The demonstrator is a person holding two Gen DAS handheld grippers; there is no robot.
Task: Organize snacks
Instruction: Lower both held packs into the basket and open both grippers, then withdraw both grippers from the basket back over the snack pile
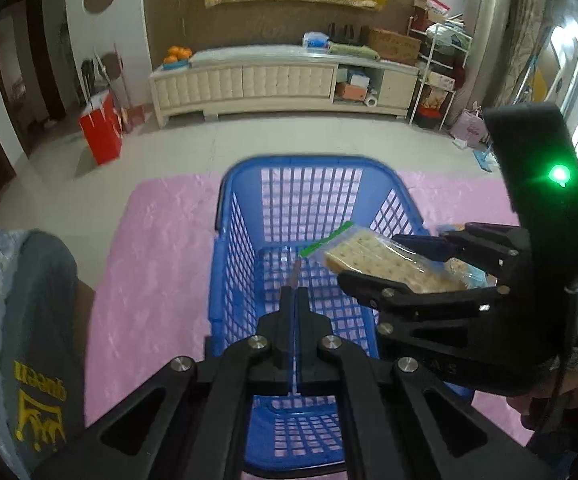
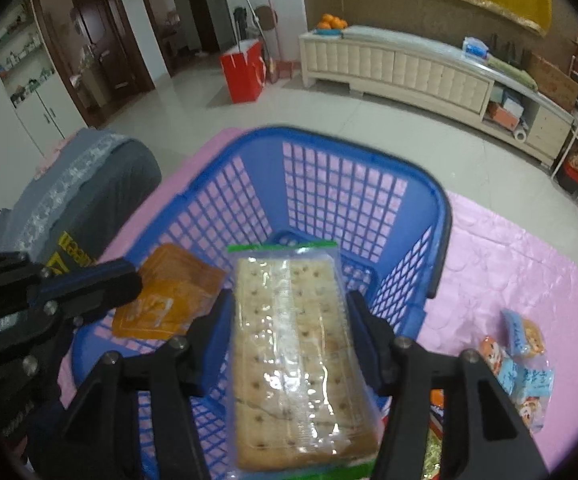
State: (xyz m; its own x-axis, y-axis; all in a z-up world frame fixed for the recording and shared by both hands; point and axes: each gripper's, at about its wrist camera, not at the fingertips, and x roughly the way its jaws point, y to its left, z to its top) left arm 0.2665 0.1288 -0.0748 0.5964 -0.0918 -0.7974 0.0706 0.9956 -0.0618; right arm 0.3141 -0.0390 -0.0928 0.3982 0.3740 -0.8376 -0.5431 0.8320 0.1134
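A blue plastic basket [image 1: 229,256] [image 2: 441,216] stands on a pink cloth. My right gripper [image 2: 291,300] [image 1: 365,258] is shut on a clear cracker pack [image 2: 293,344] [image 1: 385,258] with a green edge and holds it over the basket. My left gripper [image 1: 293,294] has its fingers pressed together and holds an orange snack packet [image 2: 169,296] by its edge over the basket's left side; it shows in the right wrist view [image 2: 131,280] too. Only a thin orange strip of the packet [image 1: 295,276] shows in the left wrist view.
Several small blue and orange snack packs [image 2: 521,364] lie on the pink cloth [image 2: 529,264] right of the basket. A grey cushion [image 1: 21,320] [image 2: 77,204] sits at the left. Beyond lie a tiled floor, a red box [image 1: 101,132] and a long white cabinet [image 1: 281,84].
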